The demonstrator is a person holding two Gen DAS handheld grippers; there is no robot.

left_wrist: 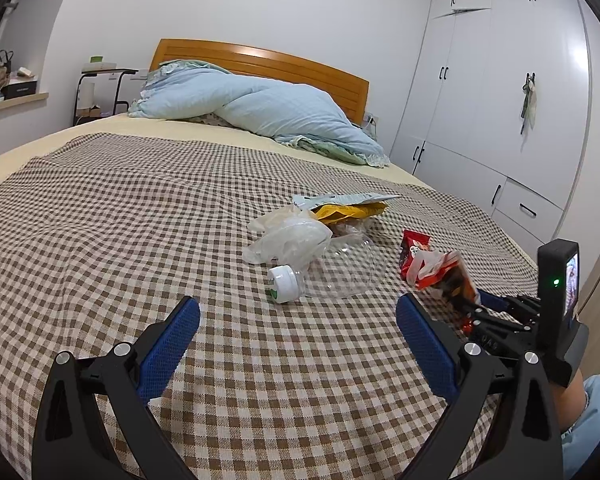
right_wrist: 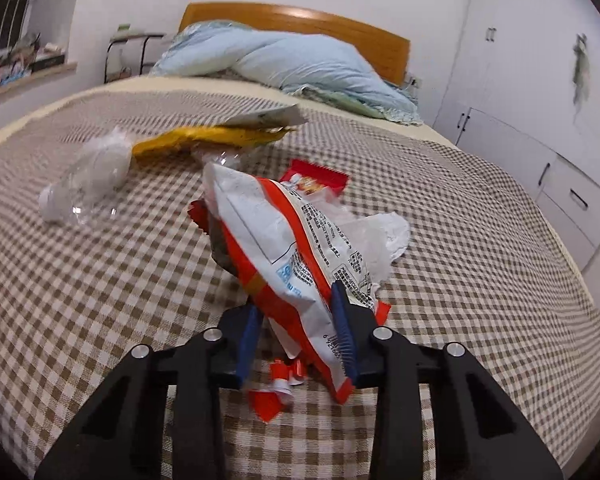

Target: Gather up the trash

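1. My right gripper [right_wrist: 300, 320] has its jaws pinching a crinkly white-and-orange snack bag [right_wrist: 284, 236], held just above the checked bed cover [right_wrist: 100, 280].
2. My left gripper [left_wrist: 298, 336] waits with jaws spread wide, holding nothing.
3. Next, I think, I carry the bag off, then come back for the clear plastic bottle [left_wrist: 328, 272].

Your right-wrist view is motion-blurred: print on the orange-white snack bag [right_wrist: 300, 248] can't be read. Its lower end sits behind the blue pads [right_wrist: 342, 320]. Clear bottle [right_wrist: 88, 184] is smeared. In left view, your right gripper [left_wrist: 470, 308] is mostly hidden by the left's finger [left_wrist: 428, 344]; sleeve [left_wrist: 596, 412] cut off at edge.
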